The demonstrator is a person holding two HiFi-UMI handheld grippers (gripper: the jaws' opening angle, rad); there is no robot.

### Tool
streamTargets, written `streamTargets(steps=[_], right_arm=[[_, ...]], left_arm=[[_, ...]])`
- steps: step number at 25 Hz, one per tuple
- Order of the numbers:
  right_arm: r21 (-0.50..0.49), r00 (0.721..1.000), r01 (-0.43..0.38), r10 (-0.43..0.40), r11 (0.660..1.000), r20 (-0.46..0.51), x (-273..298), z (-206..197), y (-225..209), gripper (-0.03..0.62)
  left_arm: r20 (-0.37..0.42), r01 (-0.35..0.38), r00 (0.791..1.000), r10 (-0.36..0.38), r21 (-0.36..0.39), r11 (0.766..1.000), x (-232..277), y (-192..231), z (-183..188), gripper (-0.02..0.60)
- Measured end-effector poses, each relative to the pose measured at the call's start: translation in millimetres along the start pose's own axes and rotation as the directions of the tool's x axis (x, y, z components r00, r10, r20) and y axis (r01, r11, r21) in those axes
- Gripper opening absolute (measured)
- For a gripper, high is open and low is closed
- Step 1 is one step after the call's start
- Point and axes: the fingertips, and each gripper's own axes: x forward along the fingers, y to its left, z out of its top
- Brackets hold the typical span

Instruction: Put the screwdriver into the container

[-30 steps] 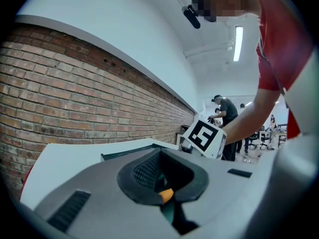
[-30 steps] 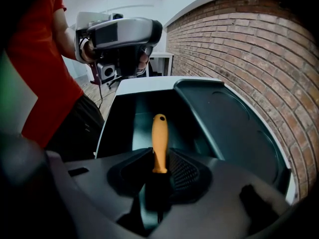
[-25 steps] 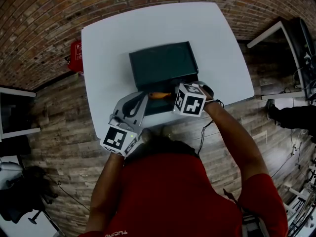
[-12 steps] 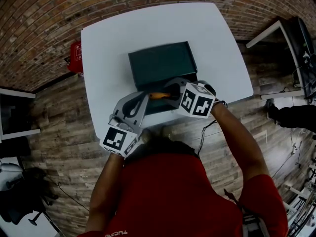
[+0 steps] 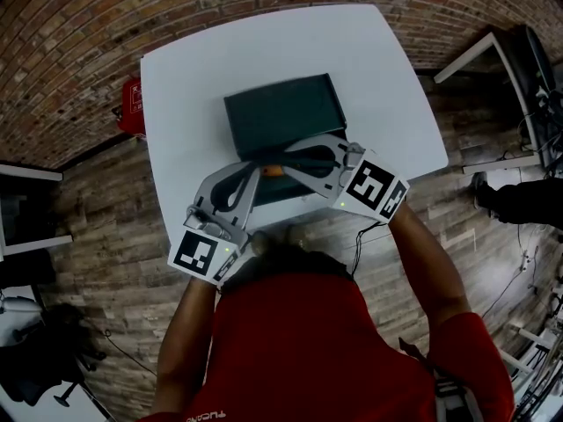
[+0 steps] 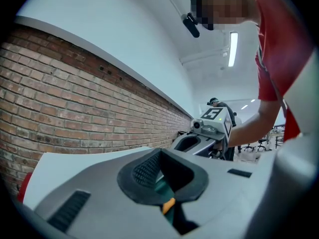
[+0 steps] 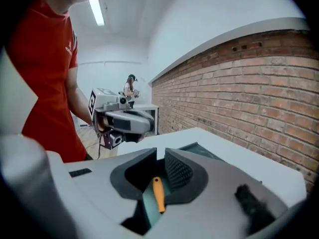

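Note:
The dark green container (image 5: 277, 117) sits mid-table, and its teal inside shows under both grippers. The orange-handled screwdriver (image 5: 274, 170) lies at the container's near edge, below the jaws and touching neither pair. Through the hollow between my right gripper's (image 7: 160, 158) pads I see the screwdriver (image 7: 158, 193) lying lengthwise. Those jaws stand a narrow slit apart with nothing in it. Only an orange bit of the screwdriver (image 6: 168, 204) shows under my left gripper (image 6: 159, 153), whose tips meet. In the head view the left gripper (image 5: 258, 172) points up-right and the right gripper (image 5: 292, 156) points left.
The white table (image 5: 369, 69) has bare surface around the container, with its near edge just under the grippers. A red object (image 5: 130, 105) sits on the wooden floor off the table's left side. A second white table (image 5: 479, 55) stands to the right.
My right gripper has swung out to the right and tilted flatter, its marker cube moving right and down. The screwdriver has stayed where it was. My left gripper has barely shifted.

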Motion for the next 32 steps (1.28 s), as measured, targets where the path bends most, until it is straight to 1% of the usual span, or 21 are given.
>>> streamTargets(steps=[4, 10, 16, 23, 32], right_arm=[[0.037, 0.988, 0.012, -0.017, 0.999, 0.153, -14, 37, 4, 0.055], [0.079, 0.952, 0.014, -0.037, 0.997, 0.302, -31, 77, 12, 0.046], [0.087, 0.919, 0.042, -0.073, 0.995, 0.388, -46, 97, 21, 0.040], [0.085, 0.880, 0.096, -0.124, 0.992, 0.459, -61, 110, 34, 0.038], [0.072, 0.863, 0.164, -0.179, 0.984, 0.473, -72, 116, 47, 0.034]], left_arm=[[0.042, 0.010, 0.999, -0.010, 0.003, 1.000, -2, -3, 20, 0.012], [0.084, 0.025, 0.996, -0.026, 0.007, 1.000, -7, -11, 41, 0.012], [0.129, 0.037, 0.991, -0.037, 0.004, 0.999, -14, -18, 64, 0.012], [0.164, 0.050, 0.985, -0.055, 0.031, 0.998, -24, -31, 83, 0.012], [0.193, 0.079, 0.978, -0.085, 0.038, 0.996, -38, -50, 92, 0.012]])
